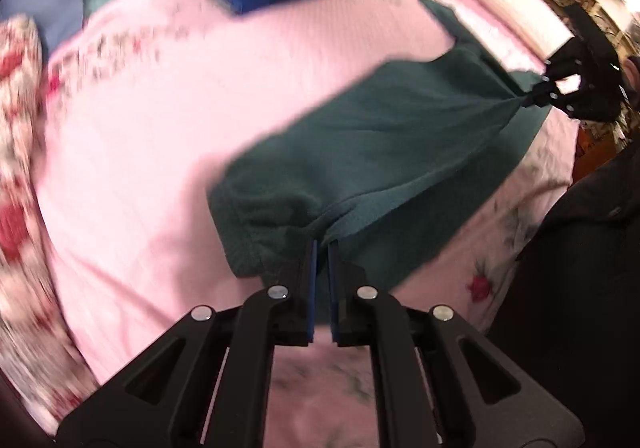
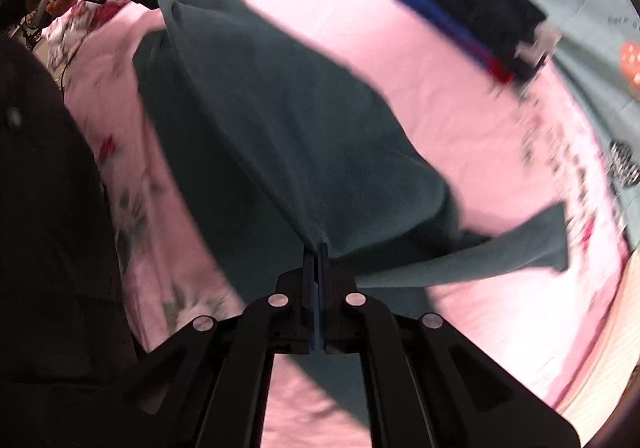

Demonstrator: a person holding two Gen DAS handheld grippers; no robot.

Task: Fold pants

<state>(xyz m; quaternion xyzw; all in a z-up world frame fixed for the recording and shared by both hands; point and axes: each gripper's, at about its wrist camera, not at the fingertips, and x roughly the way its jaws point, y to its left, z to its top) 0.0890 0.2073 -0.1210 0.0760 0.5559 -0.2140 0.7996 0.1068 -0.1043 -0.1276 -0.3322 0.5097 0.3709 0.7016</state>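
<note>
Dark green pants (image 1: 372,152): spread over pink bedspread (image 1: 160,136), lifted at two edges, cloth drawn taut between.
Left gripper (image 1: 322,248): pinched tight on pants edge, fabric bunched at fingertips.
Right gripper (image 2: 316,252): clamped on opposite pants edge, pads pressed together over cloth; also seen from the left wrist view at far end of pants (image 1: 528,101).
Stack of folded dark and blue clothes (image 2: 472,16): on bedspread, well apart from pants.
Floral quilt (image 1: 20,152): bordering bedspread, beyond pants.
</note>
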